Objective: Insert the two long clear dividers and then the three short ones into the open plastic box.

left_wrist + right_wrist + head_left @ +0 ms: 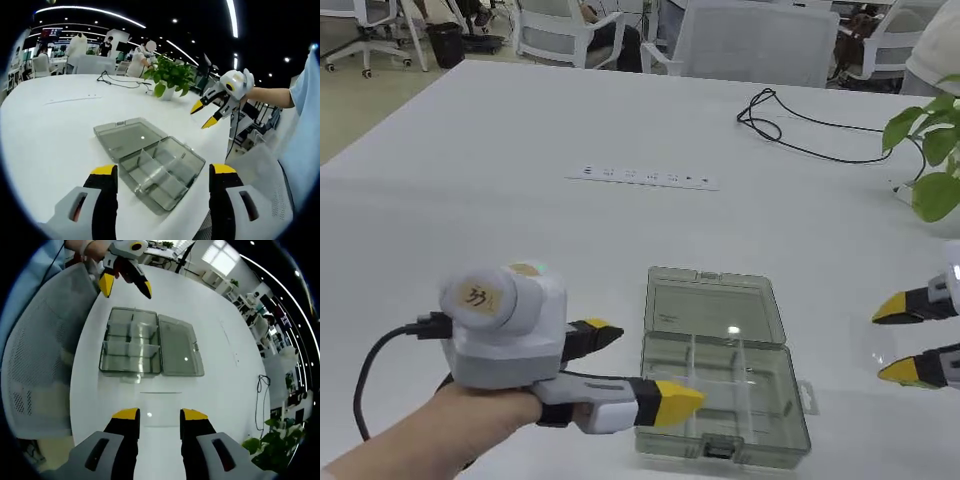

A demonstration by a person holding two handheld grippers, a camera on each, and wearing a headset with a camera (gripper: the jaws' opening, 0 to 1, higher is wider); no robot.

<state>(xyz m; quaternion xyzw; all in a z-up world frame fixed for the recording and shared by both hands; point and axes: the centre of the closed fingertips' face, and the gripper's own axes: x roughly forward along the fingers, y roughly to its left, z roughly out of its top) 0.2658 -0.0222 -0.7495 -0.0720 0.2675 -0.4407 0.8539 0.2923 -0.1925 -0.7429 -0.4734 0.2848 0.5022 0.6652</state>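
The box [712,312] is smoky grey see-through plastic on a plain white tabletop [470,180]. The left tool [645,365] and right tool [887,342] are pale grey and black with yellow tips. The plant [930,150] is bright green, the cable [752,124] black.

There's the open box [670,435] on the table [500,140].
Dividers [740,365] stand inside it; the left gripper [655,365] hovers just left, the right gripper [882,344] well off right, a power strip [642,177] behind.
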